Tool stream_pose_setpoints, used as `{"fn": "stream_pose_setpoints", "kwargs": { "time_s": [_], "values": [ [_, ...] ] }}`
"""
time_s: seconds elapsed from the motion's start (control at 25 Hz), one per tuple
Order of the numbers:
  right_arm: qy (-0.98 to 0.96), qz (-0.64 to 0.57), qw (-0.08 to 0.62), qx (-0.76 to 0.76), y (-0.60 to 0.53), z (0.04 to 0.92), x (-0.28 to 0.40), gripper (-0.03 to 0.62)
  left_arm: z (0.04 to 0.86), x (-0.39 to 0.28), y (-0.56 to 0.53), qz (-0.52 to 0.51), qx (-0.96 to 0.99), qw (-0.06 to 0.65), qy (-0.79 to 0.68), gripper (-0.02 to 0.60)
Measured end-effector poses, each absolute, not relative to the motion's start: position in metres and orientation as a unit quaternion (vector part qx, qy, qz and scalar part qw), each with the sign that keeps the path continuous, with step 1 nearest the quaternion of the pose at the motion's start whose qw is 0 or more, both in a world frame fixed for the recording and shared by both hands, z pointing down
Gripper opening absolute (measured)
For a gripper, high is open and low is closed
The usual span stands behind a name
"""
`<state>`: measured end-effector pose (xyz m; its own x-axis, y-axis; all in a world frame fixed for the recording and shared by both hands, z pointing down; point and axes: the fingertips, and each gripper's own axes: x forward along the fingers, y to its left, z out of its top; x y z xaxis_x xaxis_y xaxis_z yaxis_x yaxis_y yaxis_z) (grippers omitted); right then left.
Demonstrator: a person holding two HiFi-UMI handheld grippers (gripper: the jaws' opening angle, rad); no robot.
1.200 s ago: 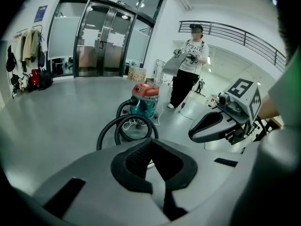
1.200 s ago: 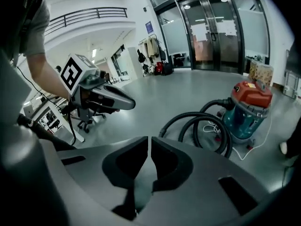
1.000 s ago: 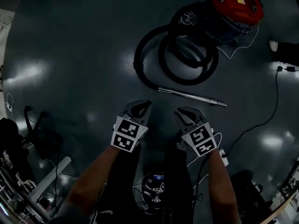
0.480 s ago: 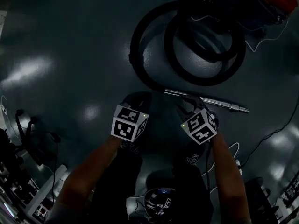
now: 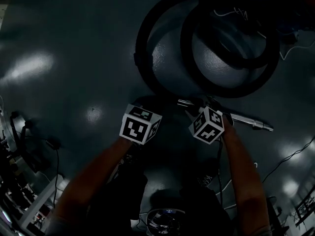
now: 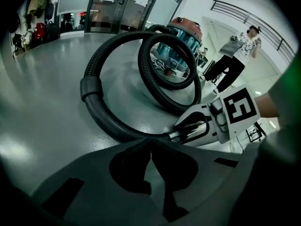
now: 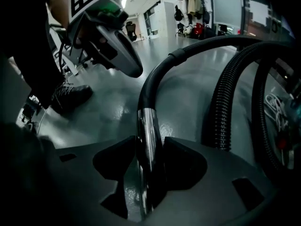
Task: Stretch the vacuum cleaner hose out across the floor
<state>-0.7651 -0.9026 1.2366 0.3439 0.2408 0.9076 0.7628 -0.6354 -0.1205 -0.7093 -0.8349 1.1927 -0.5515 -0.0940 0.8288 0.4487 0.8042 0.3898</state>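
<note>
My left gripper point(image 6: 150, 149) is closed on nothing, its tips together low over the floor point(image 5: 59, 43), near the tube's end. My right gripper's point(image 7: 149, 145) jaws have just been opening and now straddle the tube point(image 7: 148, 126) without pinching it. The tube is smooth round chrome and lies on glossy grey floor. It joins a smooth black bend point(image 7: 155, 79), then the ribbed hose point(image 7: 225, 102), coiled in two loops by the vacuum point(image 6: 181, 36). Open floor spreads left of the coil. Clutter point(image 5: 29, 146) crowds the lower-left edge.

Glossy grey floor point(image 6: 42, 102), glass doors point(image 6: 117, 8), a bystander point(image 6: 241, 48) (standing well back), coats point(image 7: 189, 6) hung by the wall
</note>
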Motion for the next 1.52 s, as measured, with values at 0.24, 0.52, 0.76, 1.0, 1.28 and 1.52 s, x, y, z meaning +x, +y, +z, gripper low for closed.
{"fn": "stream_pose_setpoints", "kwargs": {
  "time_s": [0.24,0.52,0.76,1.0,1.28,1.52],
  "values": [
    [-0.261,-0.492,0.254,-0.791,-0.906,1.240,-0.757,0.173,1.191,-0.691,-0.843,-0.377,-0.113,0.445,-0.805,0.112],
    [-0.236,-0.466,0.269,-0.809,-0.917,1.199,-0.747,0.173,1.151,-0.698,-0.844,-0.475,-0.150,0.390,-0.775,0.268],
    [-0.240,-0.447,0.293,-0.810,-0.913,1.126,-0.746,0.173,1.060,-0.709,-0.836,-0.470,-0.180,0.364,-0.784,0.268],
    [-0.263,-0.415,0.318,-0.811,-0.895,1.041,-0.735,0.173,0.978,-0.707,-0.812,-0.448,-0.203,0.347,-0.799,0.268],
    [-0.298,-0.383,0.319,-0.814,-0.876,0.935,-0.729,0.173,0.896,-0.762,-0.791,-0.403,-0.166,0.333,-0.836,0.272],
    [-0.332,-0.373,0.340,-0.797,-0.877,0.858,-0.729,0.173,0.803,-0.798,-0.814,-0.371,-0.118,0.331,-0.860,0.175]
  ]
}}
